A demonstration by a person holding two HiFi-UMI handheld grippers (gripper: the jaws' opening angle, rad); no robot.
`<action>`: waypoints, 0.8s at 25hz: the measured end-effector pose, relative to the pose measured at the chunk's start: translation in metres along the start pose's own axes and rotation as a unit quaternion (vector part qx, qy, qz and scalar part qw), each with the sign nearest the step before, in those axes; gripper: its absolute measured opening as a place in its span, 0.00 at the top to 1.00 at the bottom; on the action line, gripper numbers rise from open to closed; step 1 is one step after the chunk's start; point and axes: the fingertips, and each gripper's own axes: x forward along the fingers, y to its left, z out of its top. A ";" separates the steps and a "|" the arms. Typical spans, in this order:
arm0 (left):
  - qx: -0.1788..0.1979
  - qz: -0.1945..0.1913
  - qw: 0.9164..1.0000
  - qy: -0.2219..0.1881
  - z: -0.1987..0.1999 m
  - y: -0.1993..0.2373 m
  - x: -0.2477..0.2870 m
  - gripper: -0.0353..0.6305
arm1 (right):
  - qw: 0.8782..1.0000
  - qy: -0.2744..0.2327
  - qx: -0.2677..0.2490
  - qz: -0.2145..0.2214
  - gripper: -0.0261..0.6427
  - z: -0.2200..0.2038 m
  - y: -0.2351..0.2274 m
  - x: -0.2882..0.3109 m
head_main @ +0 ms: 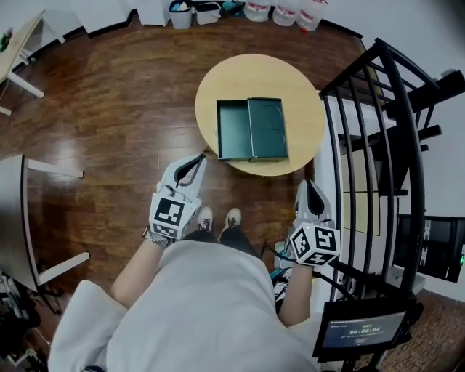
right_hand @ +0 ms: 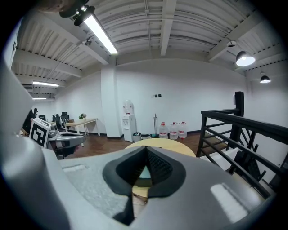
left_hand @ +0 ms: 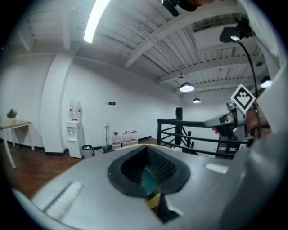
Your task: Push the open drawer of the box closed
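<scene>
- Ahead of left tool [head_main: 197,161] and right tool [head_main: 306,186], both clamped shut and empty: round pale wooden counter [head_main: 254,76].
- Only head view shows drawer [head_main: 234,131] pulled from flat green box [head_main: 267,128].

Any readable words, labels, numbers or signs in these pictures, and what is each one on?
Dark screen on the black stand, lower right: a row of pale digits, too small to read.
Clear water jugs by the wall: red labels, too blurred to read.
Black-and-white square marker cubes: coded patterns, no letters.
No legible text anywhere.
</scene>
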 end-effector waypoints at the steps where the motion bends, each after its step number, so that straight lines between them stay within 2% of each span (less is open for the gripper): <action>1: -0.003 0.005 1.000 0.002 -0.001 0.002 0.001 0.94 | 1.000 0.000 -0.006 0.006 0.96 0.002 0.000 0.004; 7: -0.018 0.035 0.999 0.005 -0.006 0.012 0.007 0.94 | 0.999 -0.023 -0.023 0.016 0.96 0.020 -0.009 0.016; 12: -0.002 0.019 1.000 0.005 -0.003 -0.001 0.010 0.93 | 1.000 -0.013 0.007 0.010 0.96 0.003 -0.030 0.016; 17: 0.021 -0.013 1.000 -0.017 0.011 -0.012 0.016 0.91 | 0.998 -0.018 -0.005 0.068 0.96 0.005 -0.033 0.028; 20: 0.015 -0.001 1.000 -0.008 0.018 -0.008 0.025 0.86 | 0.995 -0.006 -0.015 0.099 0.96 0.003 -0.037 0.042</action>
